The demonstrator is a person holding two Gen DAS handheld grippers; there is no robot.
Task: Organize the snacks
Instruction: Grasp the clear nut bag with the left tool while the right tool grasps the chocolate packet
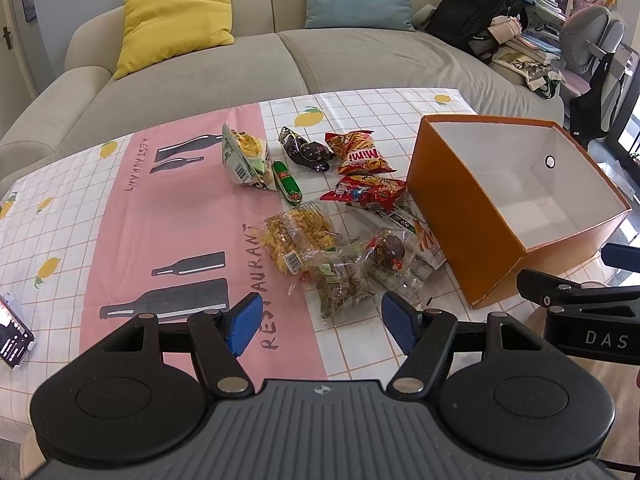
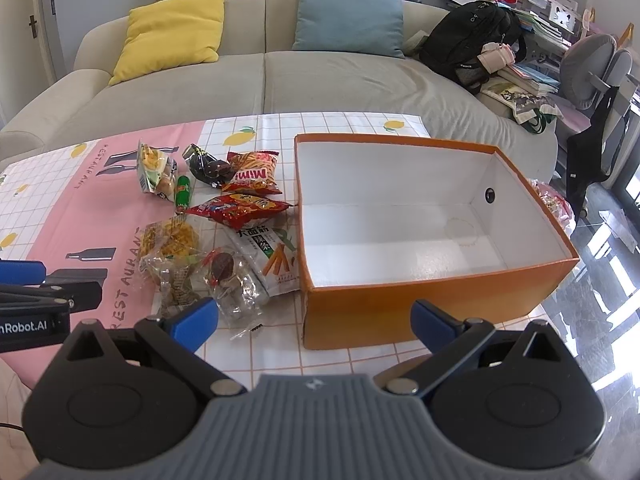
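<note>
Several snack packets lie in a loose heap on the tablecloth: an orange Mimi bag [image 1: 359, 152] [image 2: 252, 172], a red bag [image 1: 366, 192] [image 2: 240, 209], a green sausage stick [image 1: 287, 182] [image 2: 183, 192], clear packs of yellow crisps [image 1: 296, 238] [image 2: 170, 240] and a white noodle-stick bag [image 2: 272, 258]. An empty orange box [image 1: 452, 204] [image 2: 400, 310] with white inside stands to their right. My left gripper [image 1: 320, 322] hovers open just short of the nearest clear packs, holding nothing. My right gripper [image 2: 316, 324] stands open before the box's near-left corner, also holding nothing.
The tablecloth [image 1: 180, 208] [image 2: 92, 216] is pink and white checked with lemons. A phone [image 1: 12, 336] lies at its left edge. Behind the table runs a beige sofa [image 1: 280, 64] [image 2: 340, 80] with cushions and a black backpack [image 1: 476, 12] [image 2: 468, 48]. Shiny floor [image 2: 600, 300] lies to the right.
</note>
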